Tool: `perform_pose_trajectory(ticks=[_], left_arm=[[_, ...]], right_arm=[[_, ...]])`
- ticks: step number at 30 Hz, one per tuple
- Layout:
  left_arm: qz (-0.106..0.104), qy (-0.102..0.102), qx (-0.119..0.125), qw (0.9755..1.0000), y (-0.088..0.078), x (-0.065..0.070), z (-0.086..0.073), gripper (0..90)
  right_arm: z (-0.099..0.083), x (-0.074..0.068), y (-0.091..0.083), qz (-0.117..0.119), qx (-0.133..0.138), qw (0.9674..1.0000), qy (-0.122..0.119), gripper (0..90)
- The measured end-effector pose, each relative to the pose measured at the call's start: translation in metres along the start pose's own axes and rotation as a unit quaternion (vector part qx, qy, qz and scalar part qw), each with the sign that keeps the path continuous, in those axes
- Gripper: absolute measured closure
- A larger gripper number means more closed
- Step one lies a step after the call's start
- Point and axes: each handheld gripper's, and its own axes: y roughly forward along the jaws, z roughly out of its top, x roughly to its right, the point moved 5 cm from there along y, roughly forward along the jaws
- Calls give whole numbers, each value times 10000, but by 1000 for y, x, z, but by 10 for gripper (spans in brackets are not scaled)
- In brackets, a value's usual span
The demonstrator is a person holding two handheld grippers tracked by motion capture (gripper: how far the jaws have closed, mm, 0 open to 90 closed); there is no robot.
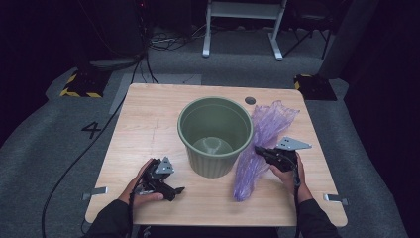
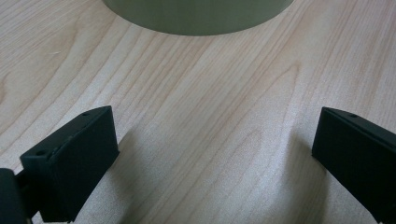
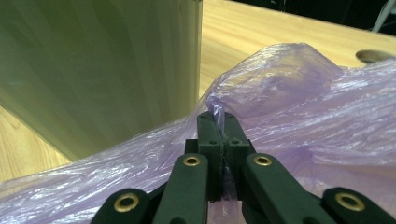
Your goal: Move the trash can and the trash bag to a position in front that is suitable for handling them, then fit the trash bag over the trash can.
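Observation:
A green plastic bin [image 1: 215, 135] stands upright and empty in the middle of the wooden table [image 1: 143, 129]. A crumpled purple plastic bag [image 1: 260, 144] lies stretched along the table to the bin's right. My right gripper [image 1: 258, 149] is shut on a fold of the purple bag [image 3: 299, 107] close beside the bin wall [image 3: 98, 70], and the film is pinched between the jaws of the right gripper [image 3: 223, 122]. My left gripper [image 1: 179, 190] rests near the table's front left, open, with bare wood between its jaws. In the left gripper view the bin's base [image 2: 196, 16] lies ahead of the left gripper [image 2: 215, 135].
A round cable hole [image 1: 250, 100] sits at the table's far right. Metal brackets [image 1: 94, 192] stick out at the table's front corners. Grey carpet, cables and a white frame [image 1: 242, 20] lie beyond the table.

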Motion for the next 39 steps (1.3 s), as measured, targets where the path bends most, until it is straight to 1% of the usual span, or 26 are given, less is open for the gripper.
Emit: perform_pose_trajectory(ticks=[10,11,13,14,19,22,28,34,39], left_arm=[[4,-10,-4,10000,0,0,0,0],[3,-9,-4,10000,0,0,0,0],[-4,-5,6,10000,0,0,0,0],[-5,-2,5,10000,0,0,0,0],[-9,2,7,10000,0,0,0,0],[1,-3,5,10000,0,0,0,0],[-3,-1,6,10000,0,0,0,0],[-24,21,-5,10000,-1,-1,-1,0],[-69,69,2,10000,0,-2,0,0]], right_arm=[[10,0,-13,-27,257,9997,13,899],[11,0,-14,-6,290,9996,16,899],[13,-2,-17,111,372,9992,123,899],[15,-3,-19,138,416,9990,130,899],[23,-9,-30,208,608,9979,95,899],[30,-16,-37,225,714,9972,-46,899],[43,-24,-49,235,948,9951,-161,898],[56,-23,-57,156,1158,9929,-202,898],[70,-21,-66,93,1374,9902,-225,898]])
